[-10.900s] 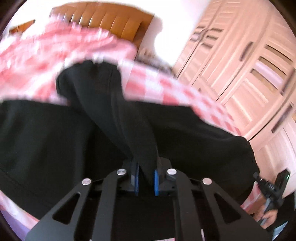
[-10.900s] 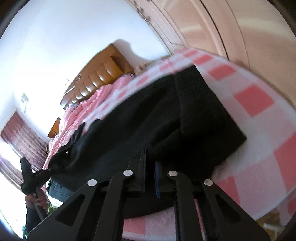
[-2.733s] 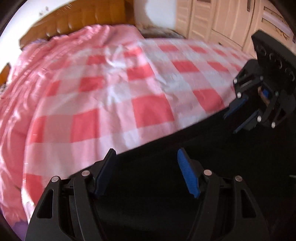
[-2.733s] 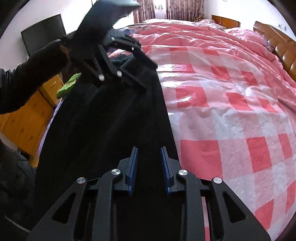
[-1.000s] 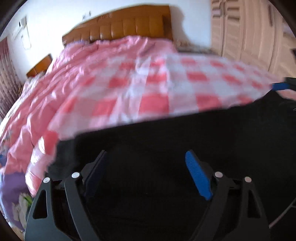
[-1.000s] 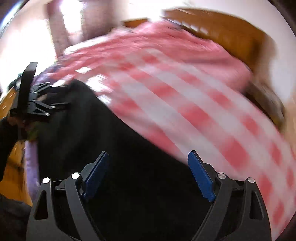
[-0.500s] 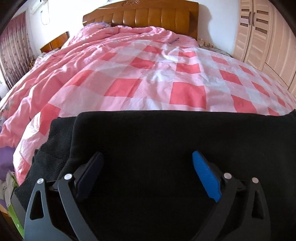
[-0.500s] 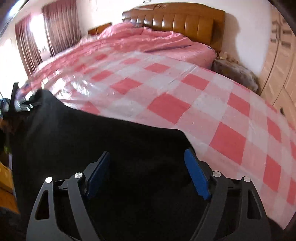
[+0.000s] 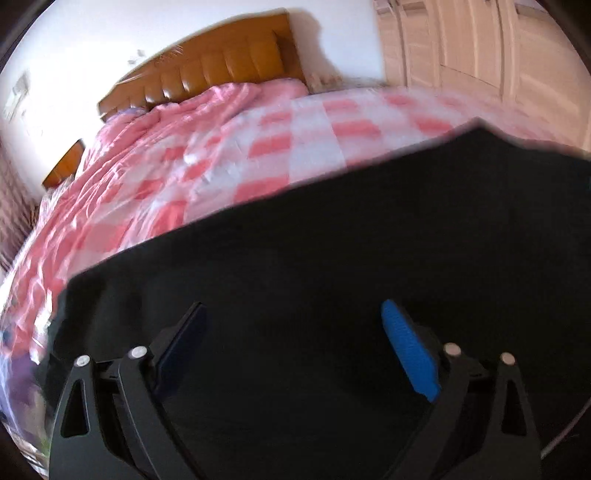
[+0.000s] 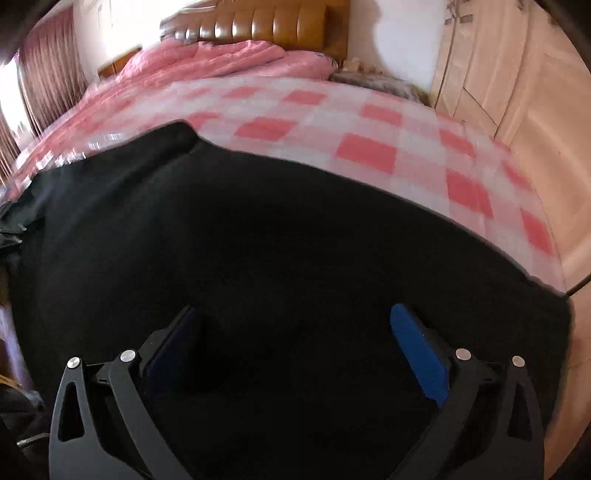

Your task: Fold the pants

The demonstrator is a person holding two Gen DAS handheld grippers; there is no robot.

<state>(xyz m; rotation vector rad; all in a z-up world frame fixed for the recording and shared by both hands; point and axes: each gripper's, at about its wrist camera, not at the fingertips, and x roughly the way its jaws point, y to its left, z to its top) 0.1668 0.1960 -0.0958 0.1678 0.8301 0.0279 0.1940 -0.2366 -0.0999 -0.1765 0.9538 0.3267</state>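
Pink checked bed [image 9: 306,140], black pants [image 9: 332,258] on it, left claw [image 9: 291,339] and right claw [image 10: 295,343] wide apart, empty.

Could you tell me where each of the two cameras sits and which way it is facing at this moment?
Left wrist: on the left hand-held gripper, looking along its open fingers over the black pants to the pink checked bedspread and headboard; no hand shows.
Right wrist: on the right hand-held gripper, open too, facing across the pants to the bedspread, headboard and wardrobe; no hand shows.
Shared: pants, bedspread, headboard, wardrobe.
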